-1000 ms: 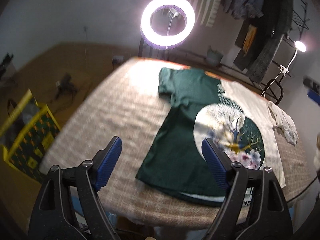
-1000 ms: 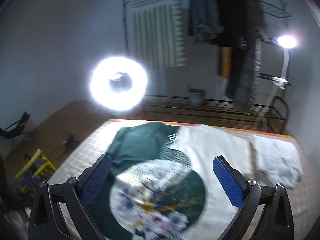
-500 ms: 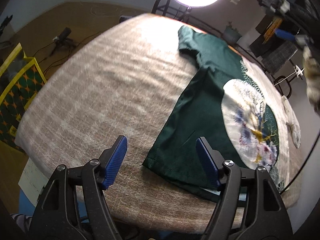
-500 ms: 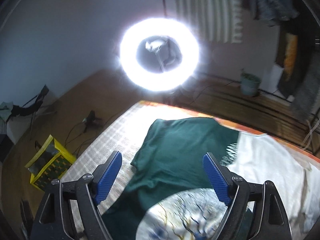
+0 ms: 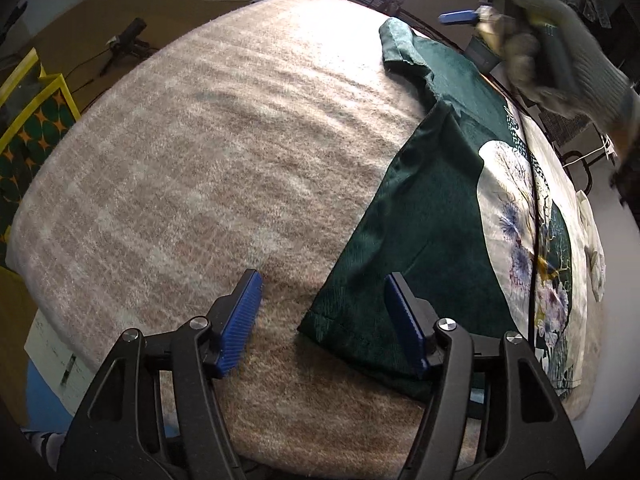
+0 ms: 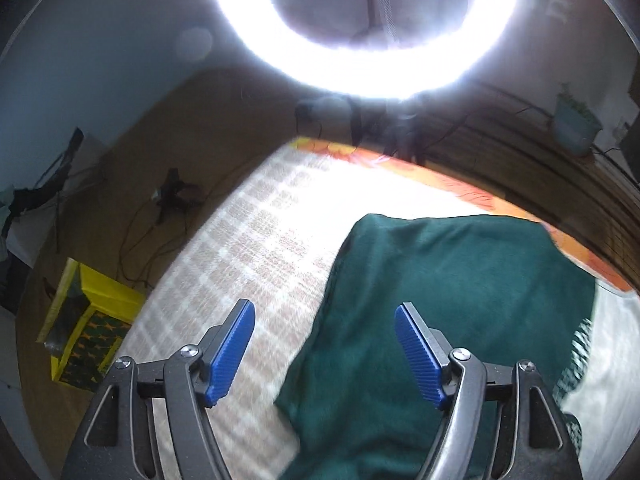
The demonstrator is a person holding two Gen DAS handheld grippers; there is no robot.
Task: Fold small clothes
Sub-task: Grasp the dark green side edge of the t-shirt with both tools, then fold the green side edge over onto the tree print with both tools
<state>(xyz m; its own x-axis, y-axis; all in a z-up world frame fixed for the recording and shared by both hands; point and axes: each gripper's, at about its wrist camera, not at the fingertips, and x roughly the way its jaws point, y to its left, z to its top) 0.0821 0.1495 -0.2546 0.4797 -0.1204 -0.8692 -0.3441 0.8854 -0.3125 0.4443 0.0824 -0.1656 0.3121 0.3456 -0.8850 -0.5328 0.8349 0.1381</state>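
A small T-shirt, dark green on one half and white on the other with a round floral print (image 5: 524, 240), lies flat on the plaid blanket (image 5: 208, 152). My left gripper (image 5: 324, 312) is open, low over the shirt's near hem corner (image 5: 316, 320), which sits between the fingers. My right gripper (image 6: 326, 354) is open and empty, hovering over the green sleeve (image 6: 452, 264) near the far edge. In the left wrist view the right gripper (image 5: 460, 18) and the hand holding it appear above the sleeve (image 5: 400, 44).
A bright ring light (image 6: 360, 20) stands just beyond the far edge. A folded white garment (image 5: 594, 248) lies on the right of the blanket. A yellow patterned box (image 6: 88, 328) sits on the floor at left. A potted plant (image 6: 576, 124) stands behind.
Both grippers moved forward and down toward the shirt: the left to the near hem corner, the right to the far sleeve and closer to the ring light. The shirt has not moved.
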